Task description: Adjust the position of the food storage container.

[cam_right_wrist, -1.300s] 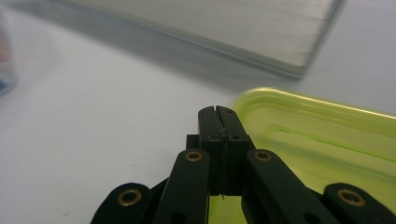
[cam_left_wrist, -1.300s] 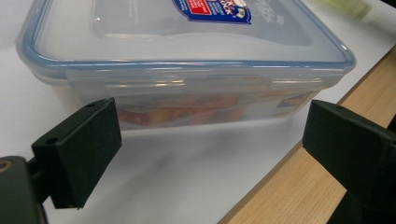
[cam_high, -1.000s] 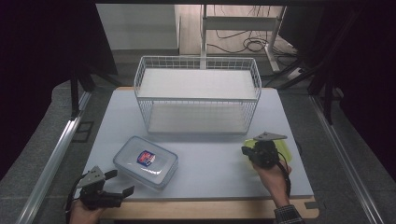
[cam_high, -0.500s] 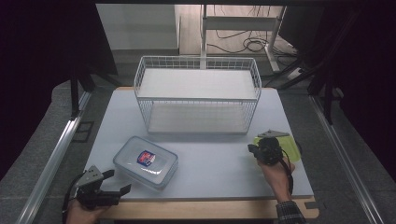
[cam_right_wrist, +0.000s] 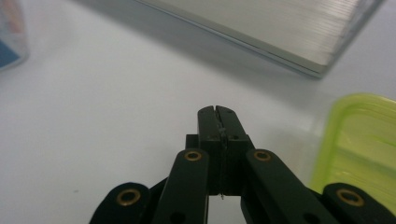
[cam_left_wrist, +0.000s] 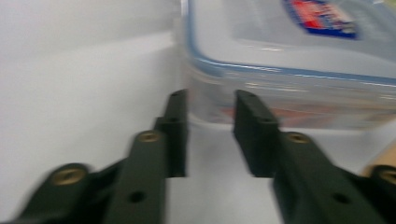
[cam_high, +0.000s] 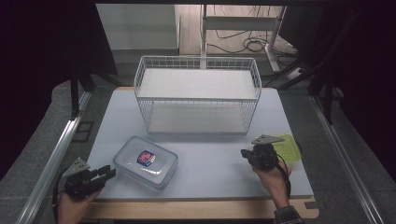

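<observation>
Since the earlier frame the left gripper (cam_high: 108, 173) has moved across the worktop (cam_high: 215, 163) toward the clear lidded box (cam_high: 146, 161), and its fingers (cam_left_wrist: 176, 126) have just been closing. They are now narrowly apart with nothing between them; the box corner is just ahead of the fingertips. The right gripper (cam_right_wrist: 218, 111) has its fingers pressed together, empty. A green lid (cam_right_wrist: 364, 149) lies just to their right, and the wire basket (cam_high: 198, 95) stands farther ahead.
</observation>
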Available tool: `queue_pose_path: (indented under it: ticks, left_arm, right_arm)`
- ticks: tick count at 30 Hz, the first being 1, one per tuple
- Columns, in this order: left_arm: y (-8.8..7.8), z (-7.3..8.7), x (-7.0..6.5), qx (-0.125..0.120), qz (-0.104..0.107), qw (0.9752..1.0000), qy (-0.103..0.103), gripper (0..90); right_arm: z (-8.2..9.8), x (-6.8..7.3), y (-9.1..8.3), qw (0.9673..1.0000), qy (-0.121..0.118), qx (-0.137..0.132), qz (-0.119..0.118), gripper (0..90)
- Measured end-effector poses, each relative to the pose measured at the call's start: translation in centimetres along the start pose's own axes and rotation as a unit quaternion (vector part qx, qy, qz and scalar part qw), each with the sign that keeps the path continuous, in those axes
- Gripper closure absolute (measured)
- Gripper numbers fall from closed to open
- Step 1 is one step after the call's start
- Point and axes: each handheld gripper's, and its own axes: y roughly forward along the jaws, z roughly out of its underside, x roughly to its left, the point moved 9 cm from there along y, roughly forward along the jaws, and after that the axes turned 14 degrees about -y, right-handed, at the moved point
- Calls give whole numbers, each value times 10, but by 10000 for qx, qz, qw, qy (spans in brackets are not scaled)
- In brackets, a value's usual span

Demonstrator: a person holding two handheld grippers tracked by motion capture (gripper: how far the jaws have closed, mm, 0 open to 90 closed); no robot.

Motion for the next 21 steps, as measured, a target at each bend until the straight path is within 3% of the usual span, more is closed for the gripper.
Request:
queue_pose_path:
  ticks: [2,7,14,18,21]
  left_arm:
    - [7,-4,11,53,-185,9998,36,796]
    - [17,-11,18,87,-257,9996,62,828]
    - [28,-13,13,252,-172,9993,196,866]
    - [27,-13,11,252,-17,9997,30,899]
    - [27,-12,5,309,66,9995,57,900]
  right_arm:
    - [-4,10,-2,9999,-69,-56,-80,898]
    - [-6,23,-6,9997,-90,-105,-216,895]
    - [-2,38,-14,9992,-135,-126,-352,894]
    - [-3,44,-16,9989,-170,-220,-389,894]
    - [-4,49,-17,9985,-135,-257,-457,897]
